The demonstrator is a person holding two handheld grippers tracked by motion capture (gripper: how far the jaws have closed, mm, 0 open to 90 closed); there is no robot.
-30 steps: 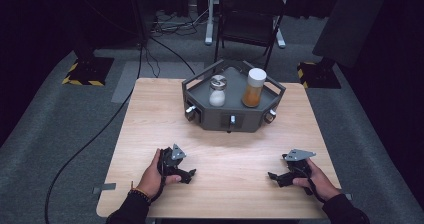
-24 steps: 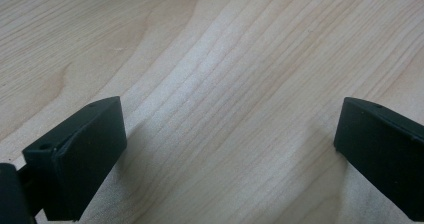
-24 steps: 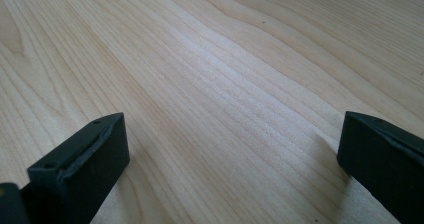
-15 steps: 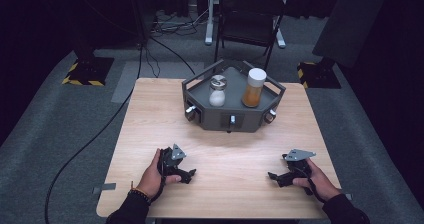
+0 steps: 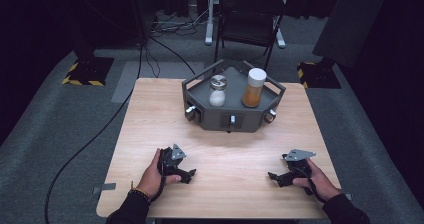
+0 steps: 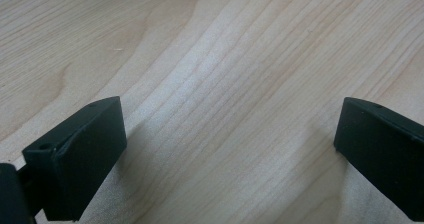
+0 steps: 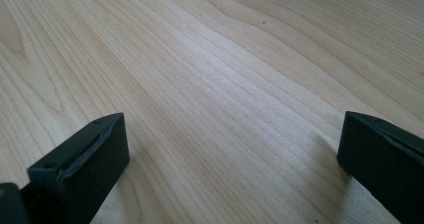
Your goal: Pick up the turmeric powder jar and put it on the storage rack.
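Observation:
A dark grey angular tray (image 5: 235,118) stands at the far middle of the wooden table (image 5: 150,114). In it stand a clear jar of white powder with a metal lid (image 5: 217,90) and a taller jar of orange-brown powder with a white lid (image 5: 254,87). My left gripper (image 5: 190,175) rests on the table near the front left, held by a hand, its jaws wide apart over bare wood (image 6: 230,109). My right gripper (image 5: 272,176) rests at the front right, also open, with bare wood (image 7: 230,104) between its jaws.
Small knobs (image 5: 190,110) stick out of the tray's front faces. Behind the table stand a black folding chair (image 5: 248,14) and stand bases with yellow-black tape (image 5: 84,70). A cable (image 5: 90,144) runs across the grey floor at the left.

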